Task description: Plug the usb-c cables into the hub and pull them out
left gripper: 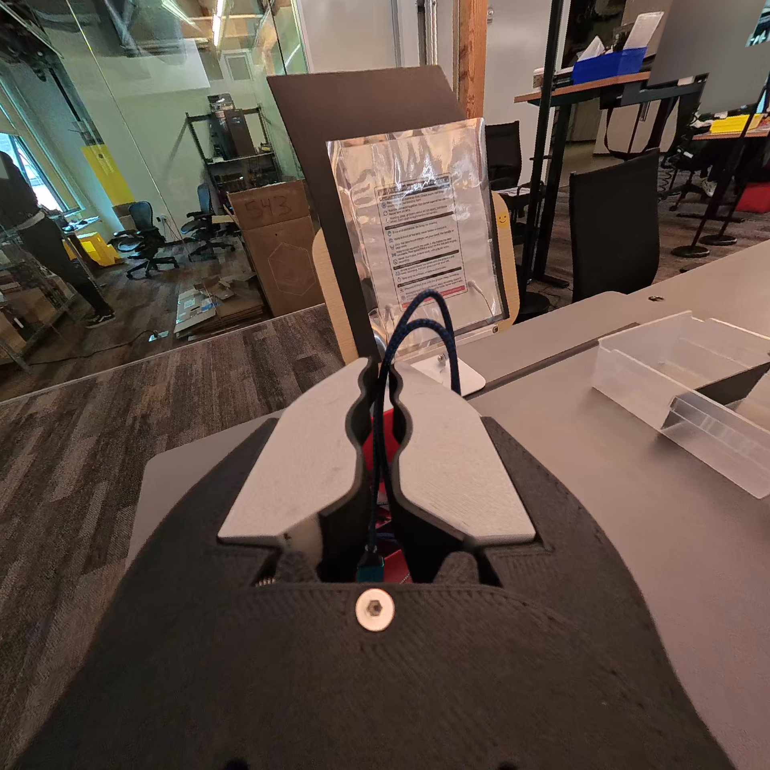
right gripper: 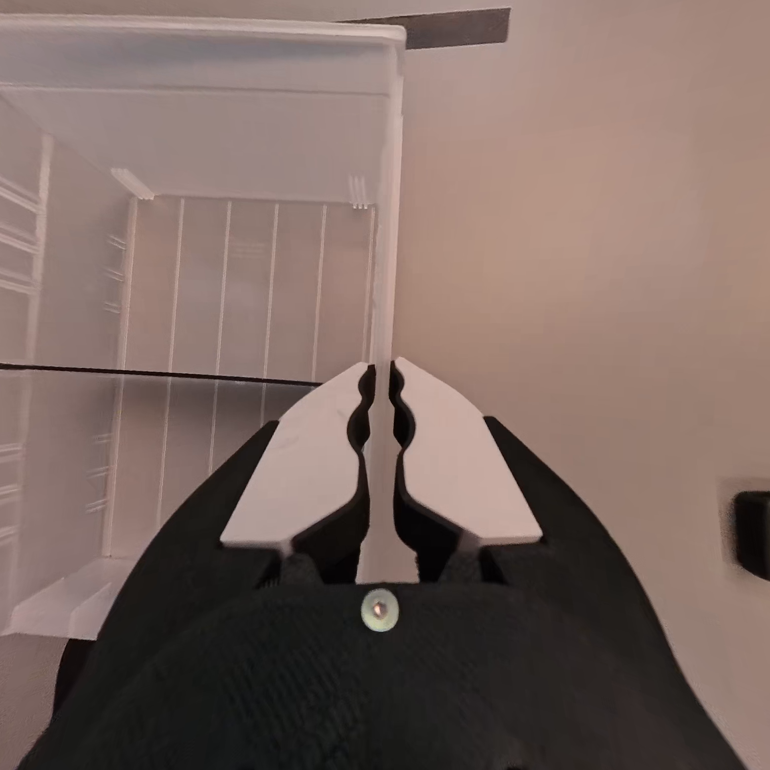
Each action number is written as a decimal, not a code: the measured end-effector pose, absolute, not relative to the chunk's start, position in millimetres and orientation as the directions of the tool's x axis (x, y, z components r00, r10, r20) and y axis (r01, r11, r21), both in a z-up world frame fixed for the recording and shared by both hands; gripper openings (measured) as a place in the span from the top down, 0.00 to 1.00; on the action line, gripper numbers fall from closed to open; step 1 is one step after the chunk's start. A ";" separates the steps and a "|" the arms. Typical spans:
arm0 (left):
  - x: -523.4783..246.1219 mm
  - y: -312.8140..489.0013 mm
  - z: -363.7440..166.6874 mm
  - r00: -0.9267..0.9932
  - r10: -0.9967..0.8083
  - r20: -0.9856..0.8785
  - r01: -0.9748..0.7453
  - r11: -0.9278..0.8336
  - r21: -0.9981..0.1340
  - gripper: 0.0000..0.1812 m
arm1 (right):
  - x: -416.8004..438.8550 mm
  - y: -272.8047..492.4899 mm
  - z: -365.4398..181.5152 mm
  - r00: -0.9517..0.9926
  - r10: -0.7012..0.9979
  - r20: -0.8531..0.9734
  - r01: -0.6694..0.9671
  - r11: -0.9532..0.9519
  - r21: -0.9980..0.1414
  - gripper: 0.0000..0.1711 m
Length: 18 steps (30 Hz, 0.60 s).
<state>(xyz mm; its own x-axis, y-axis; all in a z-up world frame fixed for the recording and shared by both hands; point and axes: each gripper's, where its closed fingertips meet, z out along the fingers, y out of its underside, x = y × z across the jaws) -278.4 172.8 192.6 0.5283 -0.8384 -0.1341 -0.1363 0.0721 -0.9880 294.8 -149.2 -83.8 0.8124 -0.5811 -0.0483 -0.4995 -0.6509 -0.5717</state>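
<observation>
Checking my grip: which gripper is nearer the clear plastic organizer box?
Right. The right gripper is closed on the clear plastic organizer box wall; the left gripper holds the dark blue braided cable, apart from it.

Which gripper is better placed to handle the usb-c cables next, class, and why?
Left. The left gripper already has the blue braided cables running between its fingers, a connector near its base. The right gripper is shut on the clear organizer's wall.

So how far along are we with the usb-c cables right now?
Done: nothing I can confirm; no hub is clearly visible. In hand: the left gripper is closed on a dark blue braided cable, its teal connector hanging free near the gripper base. The right gripper pinches the wall of a clear plastic organizer. Left: any plugging and pulling out.
</observation>
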 end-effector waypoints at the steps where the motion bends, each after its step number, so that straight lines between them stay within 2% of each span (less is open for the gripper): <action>1: -277.8 171.6 193.7 0.525 -0.840 -0.137 -0.133 0.078 -0.988 0.98 | 294.7 -150.2 -83.7 0.810 -0.584 -0.056 -0.505 -0.646 -0.572 0.96; 3: -273.0 166.3 195.2 0.501 -0.851 -0.158 -0.136 0.103 -0.985 0.98 | 295.7 -152.2 -83.5 0.809 -0.586 -0.032 -0.498 -0.657 -0.566 0.95; 6: -260.2 154.4 195.4 0.460 -0.865 -0.200 -0.156 0.143 -0.977 0.98 | 305.9 -156.4 -71.9 0.775 -0.623 0.110 -0.465 -0.679 -0.569 0.88; 9: -248.8 138.9 201.6 0.442 -0.864 -0.239 -0.149 0.192 -0.970 0.98 | 302.0 -134.8 -30.1 0.760 -0.608 0.230 -0.329 -0.665 -0.671 0.82; 11: -241.3 123.8 204.9 0.413 -0.874 -0.256 -0.141 0.216 -0.966 0.98 | 274.6 -96.7 9.6 0.812 -0.519 0.268 -0.145 -0.623 -0.769 0.77; 13: -233.9 108.8 206.5 0.381 -0.883 -0.275 -0.139 0.239 -0.961 0.98 | 216.7 -45.1 49.8 0.894 -0.332 0.303 0.096 -0.518 -0.850 0.73; 15: -229.1 98.0 208.1 0.372 -0.878 -0.303 -0.143 0.268 -0.953 0.99 | 124.6 3.9 76.0 0.950 -0.034 0.311 0.282 -0.335 -0.899 0.69; 18: -224.6 81.4 212.6 0.341 -0.887 -0.311 -0.115 0.289 -0.951 0.99 | -33.6 40.4 83.0 0.853 0.448 0.268 0.326 -0.056 -0.944 0.66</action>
<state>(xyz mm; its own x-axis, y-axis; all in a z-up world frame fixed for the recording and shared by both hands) -224.6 81.4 212.6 0.3411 -0.8873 -0.3105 -0.1147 0.2886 -0.9506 -33.6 40.4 83.0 0.8527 0.4484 0.2682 0.3263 -0.0561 -0.9436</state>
